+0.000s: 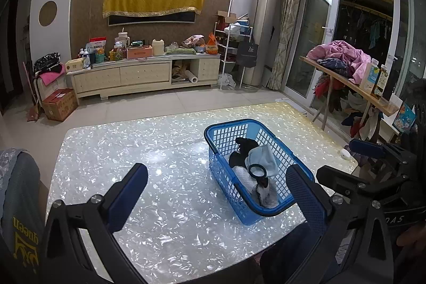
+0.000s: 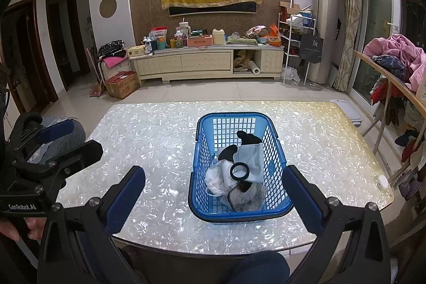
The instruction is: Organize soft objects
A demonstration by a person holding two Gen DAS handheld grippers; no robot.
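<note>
Left wrist view: left gripper (image 1: 217, 200) jaws spread, empty. Blue basket (image 1: 226, 129) holding the soft items (image 1: 259, 160) lies ahead and right of the jaws, long axis skewed.

Right wrist view: right gripper (image 2: 214, 197) jaws spread, empty; basket (image 2: 235, 116) dead ahead between the fingers, long axis pointing away. Right hand judged better placed.

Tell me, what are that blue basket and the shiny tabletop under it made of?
The blue basket looks like moulded plastic: a glossy rim and walls pierced in a regular grid. The tabletop looks like a hard polished slab with pearly, shell-like flakes, glaring under the light; whether real shell, stone or printed glass I cannot tell. The things inside the basket look like soft cloth and fluffy fabric.
</note>
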